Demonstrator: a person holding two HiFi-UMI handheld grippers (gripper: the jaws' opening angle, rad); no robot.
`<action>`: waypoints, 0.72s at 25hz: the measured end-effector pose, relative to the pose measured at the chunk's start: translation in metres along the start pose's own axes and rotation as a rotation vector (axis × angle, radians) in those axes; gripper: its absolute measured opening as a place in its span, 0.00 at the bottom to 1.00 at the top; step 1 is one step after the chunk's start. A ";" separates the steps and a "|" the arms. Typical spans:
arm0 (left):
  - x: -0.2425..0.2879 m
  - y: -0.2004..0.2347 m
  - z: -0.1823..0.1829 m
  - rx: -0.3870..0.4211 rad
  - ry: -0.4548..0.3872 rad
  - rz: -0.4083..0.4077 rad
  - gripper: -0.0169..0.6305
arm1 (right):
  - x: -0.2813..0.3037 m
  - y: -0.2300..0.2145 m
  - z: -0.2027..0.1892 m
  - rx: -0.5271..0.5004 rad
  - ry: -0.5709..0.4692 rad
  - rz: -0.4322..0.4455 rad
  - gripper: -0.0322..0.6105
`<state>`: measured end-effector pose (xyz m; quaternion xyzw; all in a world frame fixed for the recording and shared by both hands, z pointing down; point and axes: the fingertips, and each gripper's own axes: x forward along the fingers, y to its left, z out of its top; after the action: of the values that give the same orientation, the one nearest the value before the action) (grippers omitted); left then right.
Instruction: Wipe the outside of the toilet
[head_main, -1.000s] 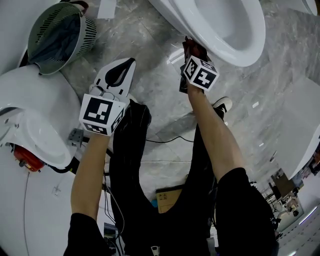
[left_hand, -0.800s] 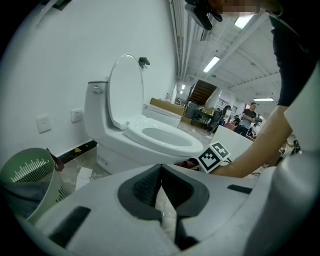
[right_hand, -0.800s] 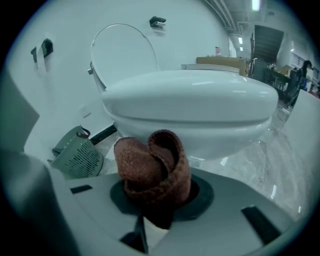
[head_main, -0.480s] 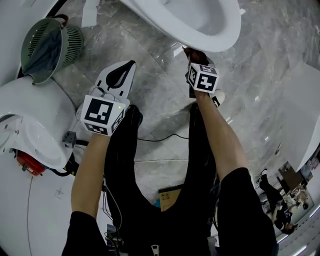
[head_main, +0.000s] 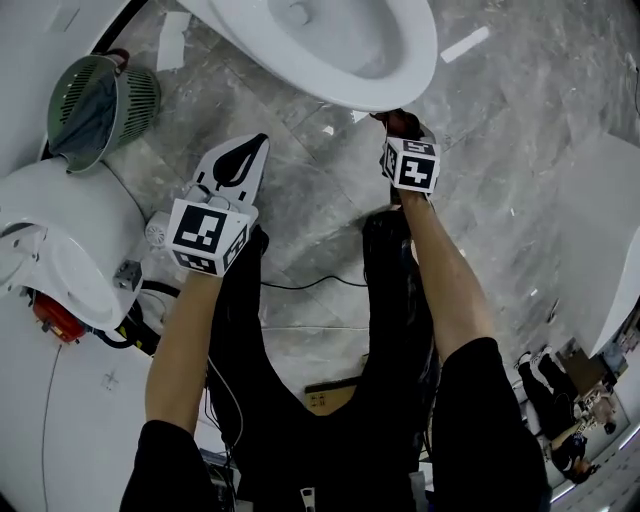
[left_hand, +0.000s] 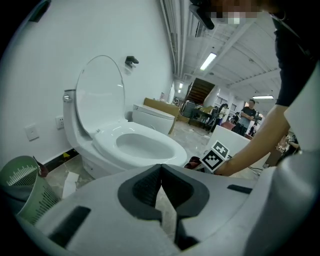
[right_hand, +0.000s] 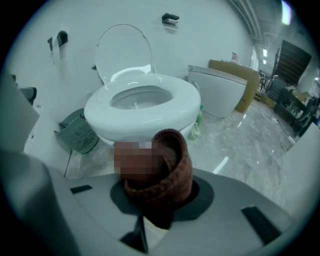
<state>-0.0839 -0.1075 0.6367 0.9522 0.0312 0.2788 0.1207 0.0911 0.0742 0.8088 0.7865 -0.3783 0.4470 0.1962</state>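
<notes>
The white toilet (head_main: 330, 50) stands at the top of the head view with its lid up (left_hand: 99, 95). My right gripper (head_main: 400, 125) is shut on a dark brown cloth (right_hand: 167, 167) and holds it just under the front rim of the bowl (right_hand: 145, 117). The cloth (head_main: 402, 122) bulges out of the jaws, folded into a thick roll. My left gripper (head_main: 240, 158) hangs over the floor left of the bowl, jaws shut with nothing between them (left_hand: 161, 172).
A green mesh waste basket (head_main: 95, 100) stands left of the toilet by the wall. A second white toilet (head_main: 60, 250) is at my left, another (right_hand: 220, 90) to the right. A black cable (head_main: 320, 283) lies on the grey marble floor (head_main: 520, 140).
My right gripper has carried the cloth along the bowl's front rim, from its left side toward the front tip. The head camera has shifted; the left gripper stays about where it was.
</notes>
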 end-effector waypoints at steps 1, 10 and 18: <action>0.002 -0.005 0.004 -0.004 0.001 0.009 0.04 | -0.004 -0.007 0.004 -0.022 -0.001 0.007 0.18; -0.006 -0.050 0.065 -0.114 -0.031 0.187 0.04 | -0.091 -0.053 0.068 -0.113 -0.085 0.201 0.18; -0.031 -0.123 0.174 -0.177 -0.141 0.370 0.04 | -0.211 -0.081 0.148 -0.160 -0.196 0.410 0.18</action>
<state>-0.0151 -0.0292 0.4487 0.9446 -0.1773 0.2304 0.1526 0.1691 0.1186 0.5538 0.7149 -0.5815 0.3675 0.1252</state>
